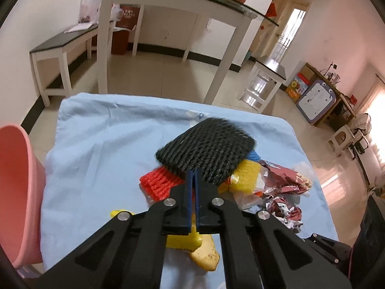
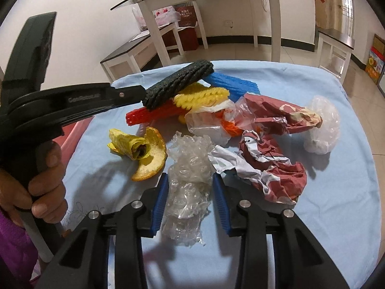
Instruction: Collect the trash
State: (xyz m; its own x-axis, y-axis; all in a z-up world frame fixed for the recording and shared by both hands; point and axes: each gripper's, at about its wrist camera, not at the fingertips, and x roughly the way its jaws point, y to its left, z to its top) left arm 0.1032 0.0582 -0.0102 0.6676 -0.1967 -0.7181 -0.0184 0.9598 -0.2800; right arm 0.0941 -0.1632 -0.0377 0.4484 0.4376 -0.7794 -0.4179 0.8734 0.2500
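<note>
My left gripper is shut on a black foam net and holds it above the trash pile; from the right wrist view the left gripper grips the net at its edge. My right gripper is open, its blue pads on either side of crumpled clear plastic lying on the blue cloth. The pile also holds a red net, a yellow net, a blue net, dark red crumpled paper, an orange peel and a clear bag.
A pink basin stands at the table's left edge. Beyond the table are a glass-topped white table, a low bench and a stool on the tiled floor.
</note>
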